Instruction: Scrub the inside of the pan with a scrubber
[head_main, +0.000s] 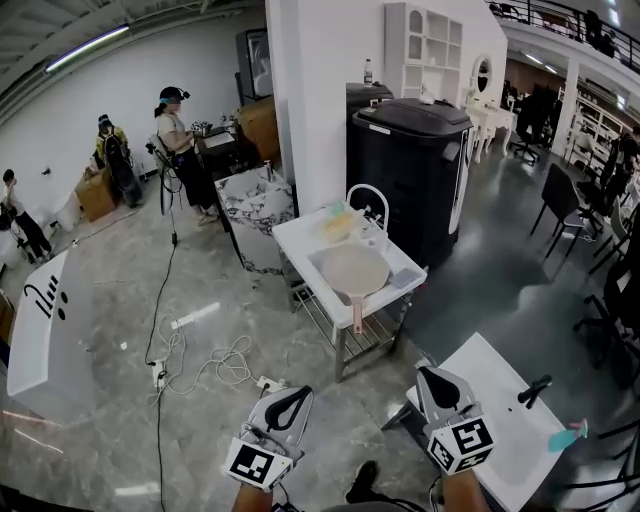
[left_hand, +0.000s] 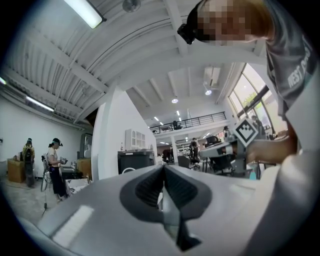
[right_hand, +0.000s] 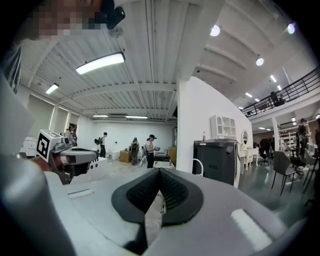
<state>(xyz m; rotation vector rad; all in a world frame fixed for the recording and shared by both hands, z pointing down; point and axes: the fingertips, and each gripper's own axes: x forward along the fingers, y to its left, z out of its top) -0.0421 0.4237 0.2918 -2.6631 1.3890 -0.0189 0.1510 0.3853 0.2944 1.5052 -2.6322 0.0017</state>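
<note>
A grey polished floor (head_main: 120, 420) fills most of the head view, with 1 white pillar (head_main: 310, 100) rising at its middle. 1 white bathtub (head_main: 45, 330) lies at the left edge. 2 tall black appliances stand right of the pillar, the front one (head_main: 415, 165) nearer and the rear one (head_main: 368, 100) partly hidden behind it. There are 2 white tables: the sink table (head_main: 298, 238) in front of the pillar and a second table (head_main: 500, 425) at the lower right. 3 people stand well apart from the sink table at the far left; the nearest person (head_main: 178, 130) wears a head rig.

1 pan (head_main: 350, 268) sits in the sink table's basin, its handle reaching over the front edge. 1 white arched faucet (head_main: 368, 196) rises behind it, and 1 yellowish item (head_main: 338, 222) lies beside that, too small to identify.

The 2 grippers sit at the bottom, both well apart from the pan. The left gripper (head_main: 290, 403) has its jaws clenched together on nothing, and the right gripper (head_main: 437, 385) is likewise clenched and empty.

1 tangle of white cable (head_main: 215, 365) lies on the floor.
</note>
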